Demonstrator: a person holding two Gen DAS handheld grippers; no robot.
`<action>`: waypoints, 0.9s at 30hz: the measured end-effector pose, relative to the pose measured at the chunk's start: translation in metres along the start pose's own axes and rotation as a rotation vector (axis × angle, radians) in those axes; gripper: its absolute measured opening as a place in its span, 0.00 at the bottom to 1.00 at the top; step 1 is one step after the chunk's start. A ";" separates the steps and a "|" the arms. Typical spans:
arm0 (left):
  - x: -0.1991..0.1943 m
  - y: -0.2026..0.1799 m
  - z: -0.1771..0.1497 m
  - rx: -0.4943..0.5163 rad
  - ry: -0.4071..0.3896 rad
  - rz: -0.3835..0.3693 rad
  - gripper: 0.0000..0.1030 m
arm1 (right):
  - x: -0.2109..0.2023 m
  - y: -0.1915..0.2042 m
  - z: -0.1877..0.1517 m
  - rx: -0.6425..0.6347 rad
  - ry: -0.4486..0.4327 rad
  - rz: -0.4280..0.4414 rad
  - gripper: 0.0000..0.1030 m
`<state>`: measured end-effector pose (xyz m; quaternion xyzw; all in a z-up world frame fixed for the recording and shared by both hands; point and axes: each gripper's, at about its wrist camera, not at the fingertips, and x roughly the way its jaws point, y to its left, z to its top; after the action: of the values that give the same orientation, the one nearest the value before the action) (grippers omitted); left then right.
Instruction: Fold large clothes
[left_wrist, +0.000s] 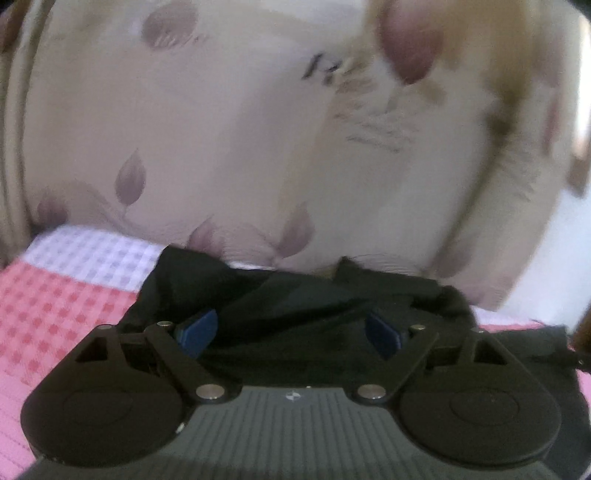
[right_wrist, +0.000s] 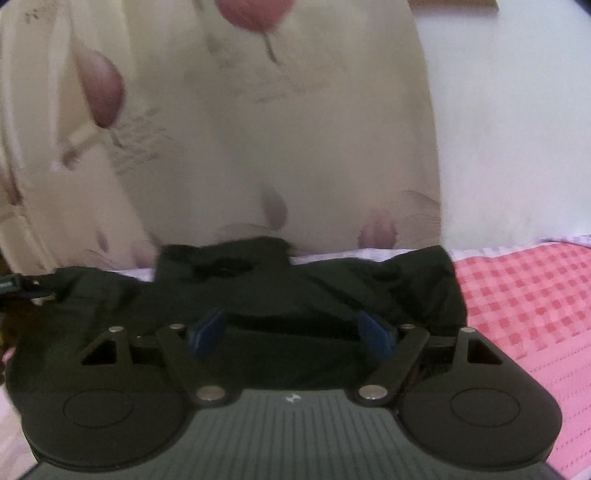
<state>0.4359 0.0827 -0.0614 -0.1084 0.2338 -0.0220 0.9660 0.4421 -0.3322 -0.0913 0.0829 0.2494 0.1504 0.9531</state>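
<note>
A black garment (left_wrist: 295, 295) lies bunched on the pink checked bed cover (left_wrist: 55, 302). My left gripper (left_wrist: 290, 332) hovers just over its near part, jaws wide apart, blue pads (left_wrist: 197, 332) pressing on nothing. In the right wrist view the same black garment (right_wrist: 314, 284) spreads across the bed with a folded ridge at its far edge. My right gripper (right_wrist: 290, 334) stands open above the cloth, its blue pads (right_wrist: 376, 336) apart and free of the fabric. Part of the garment is hidden beneath both gripper bodies.
A cream curtain with mauve leaf and flower print (left_wrist: 184, 129) hangs right behind the bed. A white wall (right_wrist: 517, 129) shows at the right. The pink checked cover (right_wrist: 524, 295) extends to the right of the garment. A small dark strap or tag (right_wrist: 14, 286) sits at the left edge.
</note>
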 end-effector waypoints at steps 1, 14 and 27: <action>0.010 0.005 -0.002 -0.012 0.021 0.025 0.84 | 0.008 -0.003 0.001 -0.002 0.014 -0.016 0.77; 0.062 0.064 -0.033 -0.226 0.114 0.150 0.94 | 0.062 -0.043 -0.022 0.047 0.152 -0.119 0.75; 0.064 0.060 -0.041 -0.194 0.093 0.173 0.96 | 0.071 -0.053 -0.031 0.064 0.148 -0.138 0.75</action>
<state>0.4742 0.1274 -0.1386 -0.1798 0.2876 0.0790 0.9374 0.4983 -0.3565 -0.1619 0.0845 0.3289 0.0821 0.9370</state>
